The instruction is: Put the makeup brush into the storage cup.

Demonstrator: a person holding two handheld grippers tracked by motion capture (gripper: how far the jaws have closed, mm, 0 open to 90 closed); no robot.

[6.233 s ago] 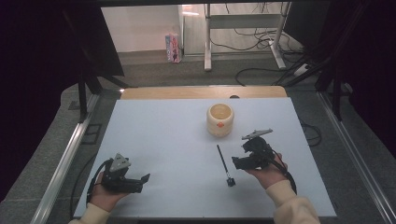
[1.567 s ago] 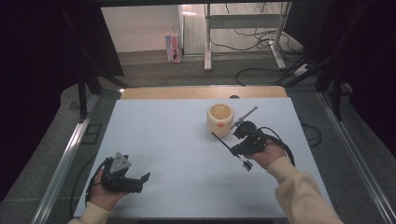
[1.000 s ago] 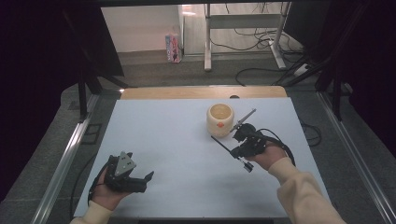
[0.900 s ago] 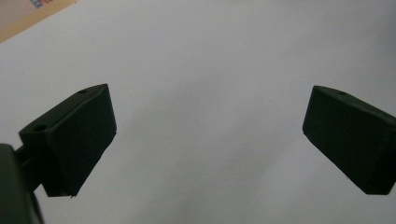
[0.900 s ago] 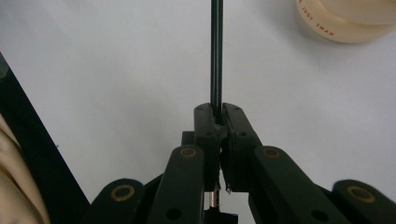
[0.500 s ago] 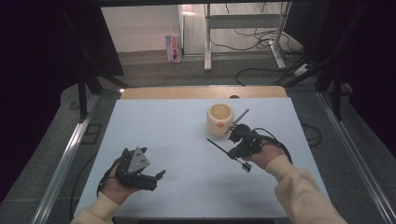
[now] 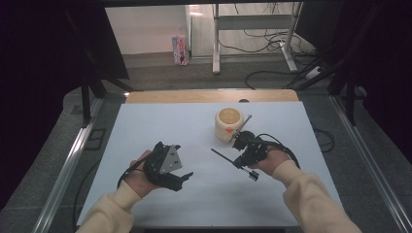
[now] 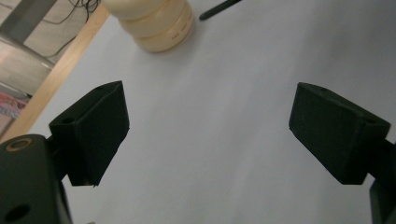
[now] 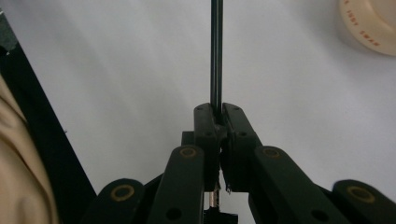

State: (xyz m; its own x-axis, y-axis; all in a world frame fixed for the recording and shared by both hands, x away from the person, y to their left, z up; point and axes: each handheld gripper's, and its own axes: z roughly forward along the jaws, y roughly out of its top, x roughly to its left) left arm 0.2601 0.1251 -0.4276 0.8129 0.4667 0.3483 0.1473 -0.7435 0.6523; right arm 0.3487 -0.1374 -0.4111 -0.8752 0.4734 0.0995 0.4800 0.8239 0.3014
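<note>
A thin black rod (image 7: 221,155) with a small knob at its near end is clamped in my right gripper (image 7: 239,160), held above the white table to the right of centre. In the right gripper view the rod (image 9: 215,56) runs straight up from between the closed jaws of that gripper (image 9: 218,119). A cream ribbed pot (image 7: 229,122) stands upright just beyond that hand; its edge (image 9: 371,25) shows top right. My left gripper (image 7: 183,179) hovers at the near left, open with nothing in it (image 8: 210,126). It faces the pot (image 8: 159,23) and the rod's tip (image 8: 219,8).
A wooden strip (image 7: 209,95) borders the table's far edge, and metal rails (image 7: 73,155) run along both sides. Cables and desk legs (image 7: 216,43) lie on the floor beyond. The white sheet (image 7: 160,126) is bare between the two hands.
The rod lay on the table at first; my right gripper now holds it in the air near the pot. My left gripper has lifted and moved right, toward the centre.
</note>
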